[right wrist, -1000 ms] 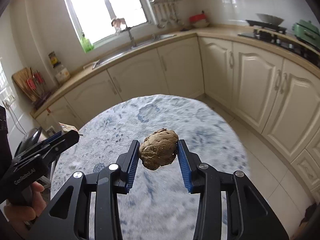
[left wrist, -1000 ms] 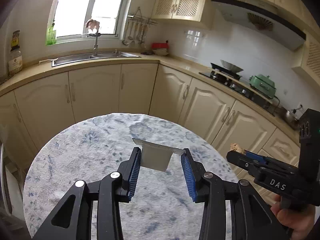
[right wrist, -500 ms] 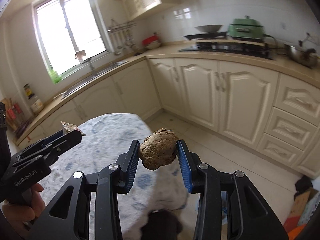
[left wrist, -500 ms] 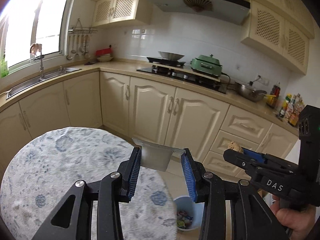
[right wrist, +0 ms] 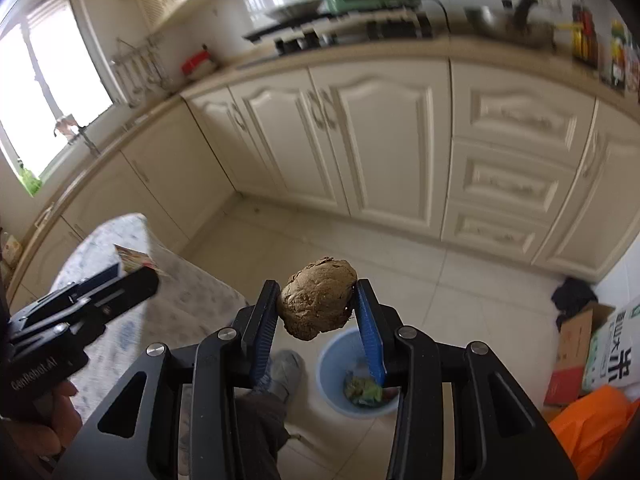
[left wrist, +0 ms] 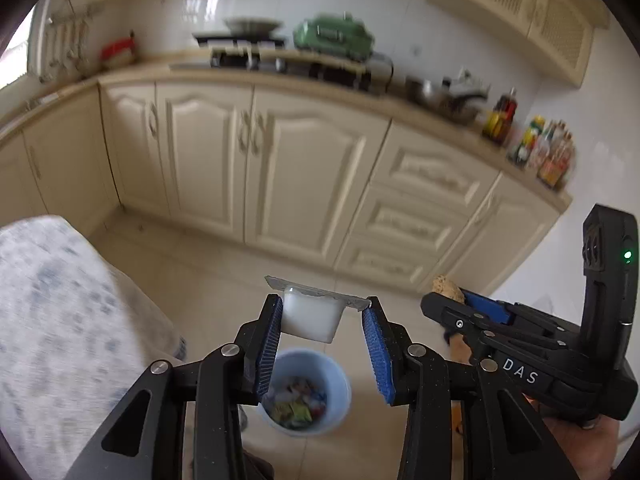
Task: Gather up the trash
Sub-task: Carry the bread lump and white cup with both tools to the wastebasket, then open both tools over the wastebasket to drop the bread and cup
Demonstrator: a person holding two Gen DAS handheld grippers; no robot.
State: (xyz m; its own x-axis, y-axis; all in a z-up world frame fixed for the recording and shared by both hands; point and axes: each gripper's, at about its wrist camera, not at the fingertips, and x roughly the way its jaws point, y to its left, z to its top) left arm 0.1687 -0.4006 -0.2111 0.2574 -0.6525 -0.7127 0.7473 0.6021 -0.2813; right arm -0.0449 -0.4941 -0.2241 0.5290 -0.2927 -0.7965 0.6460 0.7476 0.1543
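Observation:
My left gripper [left wrist: 322, 320] is shut on a small white plastic cup [left wrist: 310, 314] with a peeled foil rim and holds it in the air above a blue trash bin [left wrist: 306, 394] on the floor. My right gripper [right wrist: 316, 308] is shut on a brown crumpled lump [right wrist: 318, 304], also in the air, a little left of the bin [right wrist: 356, 376]. The bin holds several wrappers. The right gripper also shows at the right of the left wrist view [left wrist: 444, 300], and the left gripper at the left of the right wrist view [right wrist: 136, 274].
A round table with a blue-patterned cloth [left wrist: 60, 320] lies to the left. Cream kitchen cabinets [left wrist: 280, 168] run along the far wall. Cardboard boxes [right wrist: 596, 352] and an orange bag [right wrist: 592, 428] stand at the right on the tiled floor. A shoe [right wrist: 282, 368] is beside the bin.
Both grippers have swung right, away from the table and toward the floor; the blue bin now lies below them. Each still holds its item.

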